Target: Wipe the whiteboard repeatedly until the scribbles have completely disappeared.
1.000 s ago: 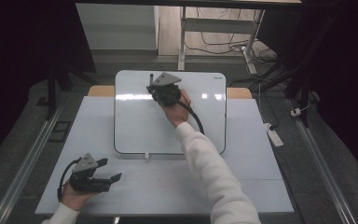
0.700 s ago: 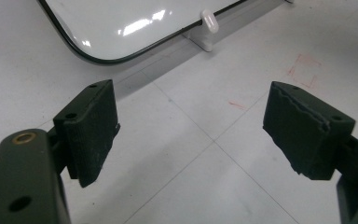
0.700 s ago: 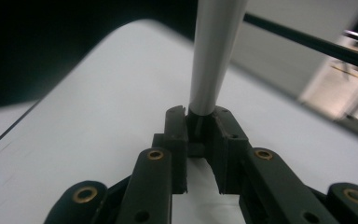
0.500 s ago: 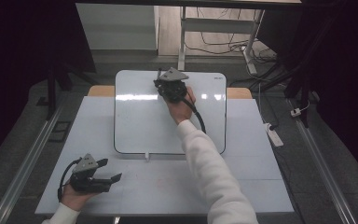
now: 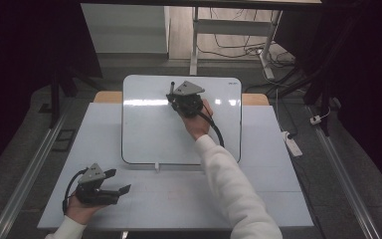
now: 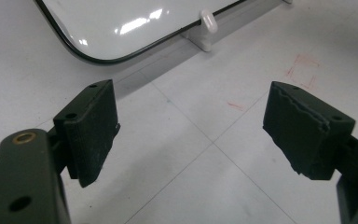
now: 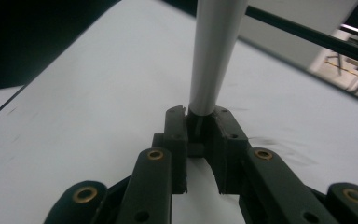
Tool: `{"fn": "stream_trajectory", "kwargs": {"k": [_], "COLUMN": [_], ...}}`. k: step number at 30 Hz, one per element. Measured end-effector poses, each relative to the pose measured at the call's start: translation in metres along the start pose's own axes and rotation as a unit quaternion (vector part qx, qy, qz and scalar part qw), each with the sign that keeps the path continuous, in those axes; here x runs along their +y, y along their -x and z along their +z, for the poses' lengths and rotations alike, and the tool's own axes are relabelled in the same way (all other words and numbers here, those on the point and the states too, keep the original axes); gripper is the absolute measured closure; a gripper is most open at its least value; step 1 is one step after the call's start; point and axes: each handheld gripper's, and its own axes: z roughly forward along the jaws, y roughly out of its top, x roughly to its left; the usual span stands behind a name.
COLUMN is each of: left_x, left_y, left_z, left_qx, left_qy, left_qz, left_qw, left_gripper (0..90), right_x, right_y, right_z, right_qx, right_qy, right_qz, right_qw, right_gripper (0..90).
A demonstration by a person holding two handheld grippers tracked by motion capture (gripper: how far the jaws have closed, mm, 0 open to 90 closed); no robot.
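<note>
A white whiteboard (image 5: 149, 134) lies flat on the far middle of the table. My right gripper (image 5: 175, 102) hovers over its top edge, shut on a marker (image 5: 172, 88) that stands up dark and thin beyond the jaws. In the right gripper view the marker's pale grey barrel (image 7: 212, 60) is clamped between the two pads (image 7: 176, 126) of the right gripper (image 7: 199, 121), above the whiteboard (image 7: 98, 93). My left gripper (image 5: 118, 181) rests at the table's front left, open. In its own view the left gripper (image 6: 191, 126) has nothing between its wide-apart jaws, with the whiteboard's corner (image 6: 121, 23) beyond.
A small white clip (image 5: 156, 167) (image 6: 208, 21) sits at the board's near edge. Faint red marks (image 6: 303, 70) show on the white table (image 5: 179, 199). A power strip (image 5: 293, 144) lies on the floor at the right. Metal desk legs stand behind the table.
My right gripper with the marker has shifted slightly to the right along the board's top. The left gripper has stayed still.
</note>
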Motion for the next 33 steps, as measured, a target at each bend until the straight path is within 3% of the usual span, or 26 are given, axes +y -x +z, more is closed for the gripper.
{"fn": "stream_trajectory", "kwargs": {"k": [1,3,5,6,7,9,10,11,14,16,17,20,21,22,25,27,30,31,32,33], "left_x": [0.0,-0.001,0.0,0.0,0.001,0.001,0.001,0.001,0.0,0.0,0.0,0.001,0.001,0.001,0.0,0.0,0.0,0.0,0.0,0.0], "left_y": [0.0,0.001,0.001,0.001,0.001,0.001,0.001,0.001,0.001,0.001,0.0,0.0,0.0,0.0,0.001,0.0,-0.002,-0.002,-0.001,0.0], "left_z": [-0.001,-0.002,-0.002,-0.002,-0.001,0.0,0.0,-0.001,-0.002,-0.002,-0.001,0.0,0.0,0.0,-0.003,-0.003,-0.002,-0.002,-0.002,-0.003], "left_qx": [0.001,0.002,0.002,0.002,0.001,0.001,0.001,0.001,0.002,0.001,0.0,-0.001,-0.001,0.0,0.002,0.002,0.001,0.0,0.0,0.001], "left_qy": [0.001,0.004,0.005,0.005,0.003,0.001,0.001,0.002,0.005,0.006,0.005,0.002,0.003,0.003,0.007,0.008,0.006,0.006,0.005,0.006], "left_qz": [0.001,-0.001,0.0,0.0,0.001,0.001,0.001,0.001,0.0,-0.001,-0.001,0.0,0.0,0.001,0.0,0.0,-0.003,-0.004,-0.002,-0.002], "left_qw": [1.0,1.0,1.0,1.0,1.0,1.0,1.0,1.0,1.0,1.0,1.0,1.0,1.0,1.0,1.0,1.0,1.0,1.0,1.0,1.0], "left_gripper": [18.9,19.0,19.0,19.0,19.0,19.0,19.0,19.0,19.1,19.1,19.1,19.1,19.1,19.1,19.2,19.3,19.3,19.3,19.3,19.3], "right_x": [-0.001,-0.003,-0.004,-0.004,-0.004,-0.004,-0.003,-0.002,0.0,0.0,0.001,0.0,0.001,0.003,0.01,0.013,0.014,0.014,0.015,0.016], "right_y": [0.004,0.021,0.033,0.03,0.024,0.004,-0.002,0.0,0.029,0.039,0.035,0.007,0.002,0.003,0.024,0.028,0.005,0.002,0.005,0.013], "right_z": [-0.002,-0.008,-0.014,-0.014,-0.013,-0.007,-0.005,-0.005,-0.01,-0.013,-0.012,-0.002,0.002,0.004,0.006,0.007,0.014,0.015,0.013,0.01], "right_qx": [0.003,-0.03,-0.045,-0.044,-0.027,0.005,0.008,0.007,-0.04,-0.055,-0.049,0.005,0.008,0.006,-0.042,-0.05,-0.003,-0.005,-0.01,-0.032], "right_qy": [0.003,0.014,0.026,0.024,0.016,-0.008,-0.012,-0.01,0.021,0.026,0.024,-0.001,-0.003,0.002,0.028,0.035,0.01,0.002,0.003,0.01], "right_qz": [0.007,0.041,0.075,0.073,0.062,0.015,-0.011,-0.011,0.061,0.08,0.075,0.017,0.003,0.005,0.054,0.073,0.013,-0.012,-0.009,0.017], "right_qw": [1.0,0.9986,0.9958,0.996,0.9976,0.9998,0.9998,0.9999,0.9971,0.9949,0.9957,0.9998,1.0,1.0,0.9973,0.9954,0.9999,0.9999,0.9999,0.9993], "right_gripper": [77.1,77.1,77.1,77.1,77.1,77.1,77.1,77.1,77.1,77.0,77.1,77.0,77.1,77.0,77.1,77.0,77.1,77.0,77.1,77.0]}}
